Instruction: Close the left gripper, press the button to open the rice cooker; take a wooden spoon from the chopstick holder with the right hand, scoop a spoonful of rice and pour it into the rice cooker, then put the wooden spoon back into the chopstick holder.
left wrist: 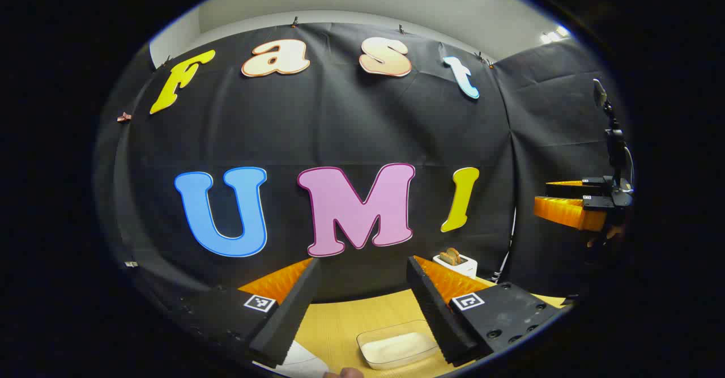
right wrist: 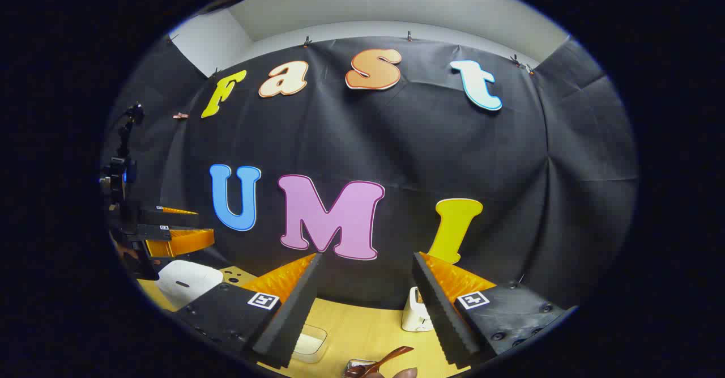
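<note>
L gripper (left wrist: 362,310) and R gripper (right wrist: 362,310) both have jaws spread, holding nothing. Rice tray (left wrist: 396,344) sits on table (left wrist: 351,315); wooden spoon (right wrist: 379,362), probably in its holder, near front edge.

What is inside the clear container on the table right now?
The clear container holds a shallow layer of white rice. The left gripper's finger covers its right edge, so that corner's contents cannot be seen.

On the surface (right wrist: 362,324), the rice tray (right wrist: 308,344) lies between cooker (right wrist: 187,280) and toaster (right wrist: 415,313); the spoon (right wrist: 376,362) lies before the toaster.
</note>
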`<state>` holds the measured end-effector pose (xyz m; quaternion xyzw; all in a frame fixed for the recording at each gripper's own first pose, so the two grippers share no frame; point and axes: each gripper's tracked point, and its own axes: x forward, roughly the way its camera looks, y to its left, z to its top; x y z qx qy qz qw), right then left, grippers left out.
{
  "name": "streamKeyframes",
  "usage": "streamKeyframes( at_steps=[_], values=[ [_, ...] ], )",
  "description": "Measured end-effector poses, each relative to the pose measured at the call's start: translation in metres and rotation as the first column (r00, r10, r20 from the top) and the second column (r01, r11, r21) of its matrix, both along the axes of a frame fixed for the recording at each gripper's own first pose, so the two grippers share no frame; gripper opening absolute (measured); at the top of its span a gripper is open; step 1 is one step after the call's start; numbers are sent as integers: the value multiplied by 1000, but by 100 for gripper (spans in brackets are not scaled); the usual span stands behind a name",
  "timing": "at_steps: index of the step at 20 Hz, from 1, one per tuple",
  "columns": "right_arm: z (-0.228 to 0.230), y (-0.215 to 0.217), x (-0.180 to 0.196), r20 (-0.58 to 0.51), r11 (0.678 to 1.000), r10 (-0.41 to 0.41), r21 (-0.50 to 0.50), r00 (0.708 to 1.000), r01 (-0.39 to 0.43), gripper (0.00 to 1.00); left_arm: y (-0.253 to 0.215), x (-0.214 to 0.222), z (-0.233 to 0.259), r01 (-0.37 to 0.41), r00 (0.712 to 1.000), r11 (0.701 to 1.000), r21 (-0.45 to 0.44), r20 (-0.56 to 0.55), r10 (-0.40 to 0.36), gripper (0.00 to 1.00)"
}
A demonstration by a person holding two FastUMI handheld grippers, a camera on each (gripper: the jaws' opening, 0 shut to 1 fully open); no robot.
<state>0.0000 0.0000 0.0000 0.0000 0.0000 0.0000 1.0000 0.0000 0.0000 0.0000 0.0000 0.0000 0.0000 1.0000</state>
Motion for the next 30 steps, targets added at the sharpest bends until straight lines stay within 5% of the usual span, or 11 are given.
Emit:
streamKeyframes(
  at_steps=[19,30],
  values=[
    [-8,4,4,-35,999,25,-19,999,-26,100,10,-1,-17,-50,998,998,-27,-49,48,97],
    [-30,6,3,-80,1000,30,-9,996,-30,98,89,-34,-54,-240,966,970,-31,-105,235,97]
  ],
)
